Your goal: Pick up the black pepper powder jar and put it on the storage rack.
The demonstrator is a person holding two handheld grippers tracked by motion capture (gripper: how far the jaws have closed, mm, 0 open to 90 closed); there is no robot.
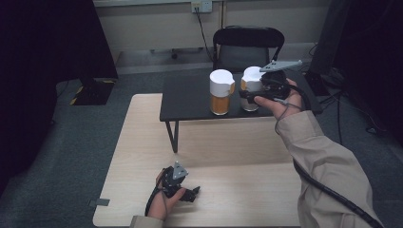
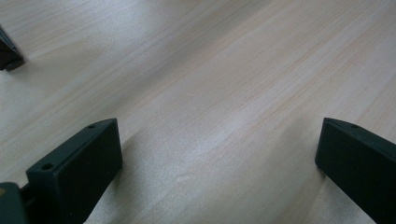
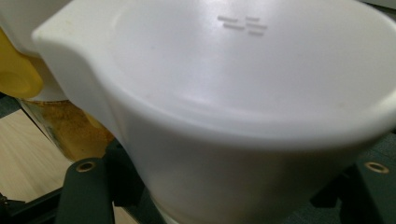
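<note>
Two jars stand on the dark table: the left jar [image 1: 221, 91] and the right jar [image 1: 251, 89], each with one white lid and amber contents. There are two tables, the dark table [image 1: 190, 99] and the light wooden table [image 1: 223, 190], and one black chair [image 1: 247, 47] behind them. Two grippers are present, the left gripper [image 1: 192, 194] and the right gripper [image 1: 247, 94], one per hand, and one wall socket [image 1: 201, 5] sits on the far wall.
</note>
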